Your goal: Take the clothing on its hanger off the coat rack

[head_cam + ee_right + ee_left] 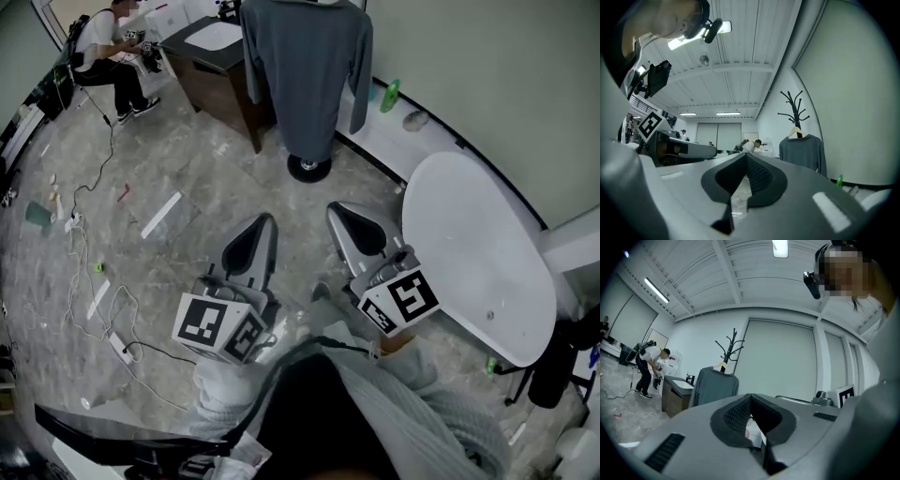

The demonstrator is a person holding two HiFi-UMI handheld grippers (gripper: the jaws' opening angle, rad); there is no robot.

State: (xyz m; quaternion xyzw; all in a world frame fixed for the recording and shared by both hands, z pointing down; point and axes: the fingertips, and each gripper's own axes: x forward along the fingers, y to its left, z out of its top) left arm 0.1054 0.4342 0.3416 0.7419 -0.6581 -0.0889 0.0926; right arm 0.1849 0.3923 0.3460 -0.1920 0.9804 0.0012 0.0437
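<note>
- Right now both of my claws sit low in front of me, well apart from the clothing.
- My left gripper [263, 223] is clenched tight, its pads meeting with nothing between them.
- My right gripper [337, 210] is likewise clenched on nothing, just beside the left one and pointing the same way.
- The grey sweater [309, 66] hangs on its pale hanger [797, 132], which is hooked on the black coat rack [731, 344] (the rack's round base [309, 170] stands on the marble floor [187, 178], straight ahead of both claws).
- The sleeves droop on either side, and the hem ends above the base.
- At my right, a white oval table [469, 253] stands near the right gripper but not touching it.
- Left of the rack is a dark wooden cabinet [208, 75] with a pale top. Beyond it a person [103, 47] bends over some gear.
- A green bottle [389, 94] sits by the wall, right of the rack.
- Cables [84, 253] trail across the floor at my left.
</note>
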